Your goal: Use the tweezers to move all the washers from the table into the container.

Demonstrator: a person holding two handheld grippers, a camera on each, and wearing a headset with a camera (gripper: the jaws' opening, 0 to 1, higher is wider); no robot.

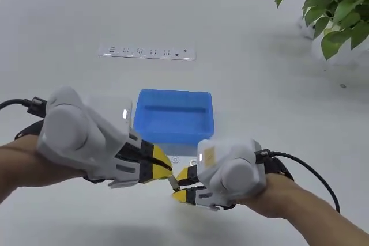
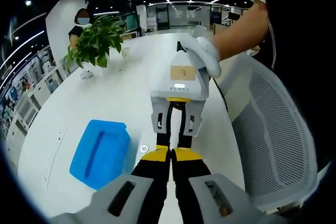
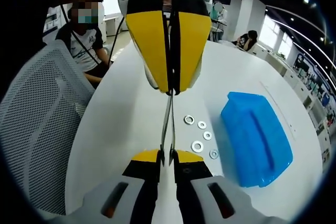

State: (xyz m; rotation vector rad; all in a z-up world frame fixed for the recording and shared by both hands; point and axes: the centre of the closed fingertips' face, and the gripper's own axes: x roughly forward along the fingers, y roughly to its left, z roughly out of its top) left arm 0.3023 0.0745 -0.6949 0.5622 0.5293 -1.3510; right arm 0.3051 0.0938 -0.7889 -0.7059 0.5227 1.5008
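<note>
Left gripper [image 3: 172, 90] and right gripper [image 3: 168, 157] each pinch the single tweezers [image 3: 168, 124]; five washers [image 3: 197, 146] lie beside one blue container [image 3: 257, 135]

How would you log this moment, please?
left gripper: shut on tweezers | right gripper: shut on tweezers | washers: on table beside container

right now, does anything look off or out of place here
Only one thing: the tweezers run between both tools, the left tool pinching one end and the right tool the other. The washers lie flat beside the upright blue container; nothing looks spilled.
</note>
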